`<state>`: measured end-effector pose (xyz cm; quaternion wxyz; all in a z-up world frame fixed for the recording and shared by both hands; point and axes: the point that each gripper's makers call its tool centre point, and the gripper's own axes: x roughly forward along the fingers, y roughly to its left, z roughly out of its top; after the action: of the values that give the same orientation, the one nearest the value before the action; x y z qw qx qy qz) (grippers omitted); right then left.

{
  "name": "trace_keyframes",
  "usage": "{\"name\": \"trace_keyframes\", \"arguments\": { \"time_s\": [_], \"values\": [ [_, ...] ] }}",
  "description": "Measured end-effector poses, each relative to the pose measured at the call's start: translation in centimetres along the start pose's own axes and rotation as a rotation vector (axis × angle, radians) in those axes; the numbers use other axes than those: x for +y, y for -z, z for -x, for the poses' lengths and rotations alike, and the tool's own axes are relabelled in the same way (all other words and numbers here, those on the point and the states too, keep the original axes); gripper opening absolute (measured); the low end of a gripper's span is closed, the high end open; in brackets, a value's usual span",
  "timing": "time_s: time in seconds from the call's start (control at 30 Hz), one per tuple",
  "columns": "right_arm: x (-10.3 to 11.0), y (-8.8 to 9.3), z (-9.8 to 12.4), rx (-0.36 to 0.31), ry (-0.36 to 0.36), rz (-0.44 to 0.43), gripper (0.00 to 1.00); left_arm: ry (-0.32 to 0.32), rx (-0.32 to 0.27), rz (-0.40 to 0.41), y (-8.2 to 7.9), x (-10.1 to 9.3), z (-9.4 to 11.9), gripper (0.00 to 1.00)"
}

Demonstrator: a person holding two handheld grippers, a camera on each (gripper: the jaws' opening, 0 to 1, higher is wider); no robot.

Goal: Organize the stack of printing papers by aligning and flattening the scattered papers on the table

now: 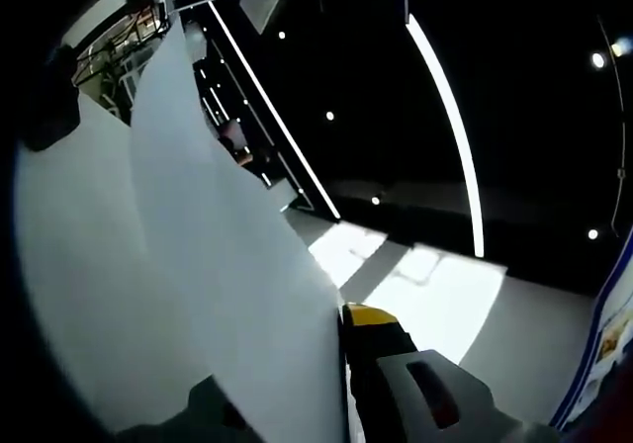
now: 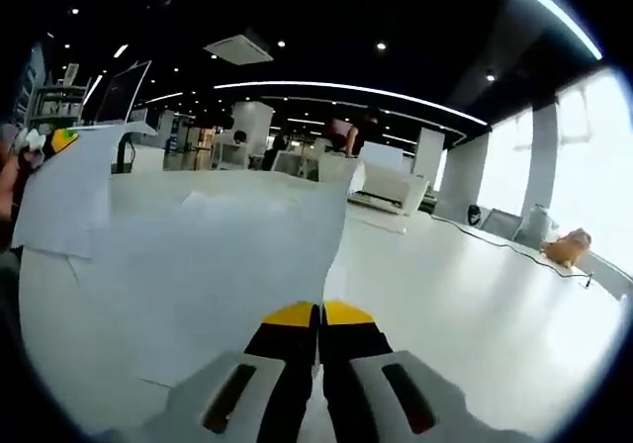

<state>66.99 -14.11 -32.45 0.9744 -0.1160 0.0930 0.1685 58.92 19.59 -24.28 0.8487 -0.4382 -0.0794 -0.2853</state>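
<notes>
A stack of white printing papers stands on edge, lifted and slightly fanned. My left gripper is shut on its edge: one yellow-tipped jaw shows on the right of the sheets, and the other is hidden behind them. In the right gripper view the papers spread to the left above the white table. My right gripper holds their near corner, with both yellow tips pressed together. The left gripper shows at the far left on the sheets' upper corner, which sticks out unevenly.
The white table runs off to the right and far side, with a small orange object near its far right edge. A dark monitor stands behind the papers. A person is far back in the room. Ceiling light strips cross overhead.
</notes>
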Motion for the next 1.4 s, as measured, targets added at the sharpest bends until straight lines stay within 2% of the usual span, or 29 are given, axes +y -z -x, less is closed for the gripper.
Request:
{"name": "trace_keyframes", "arguments": {
  "time_s": [1.17, 1.4],
  "values": [
    [0.2, -0.5, 0.4, -0.029, 0.001, 0.001, 0.0, -0.002, 0.009, -0.008, 0.1, 0.0, 0.0, 0.08],
    [0.5, -1.2, 0.9, -0.068, -0.019, -0.009, 0.0, -0.005, 0.009, -0.006, 0.1, 0.1, -0.1, 0.08]
  ]
}}
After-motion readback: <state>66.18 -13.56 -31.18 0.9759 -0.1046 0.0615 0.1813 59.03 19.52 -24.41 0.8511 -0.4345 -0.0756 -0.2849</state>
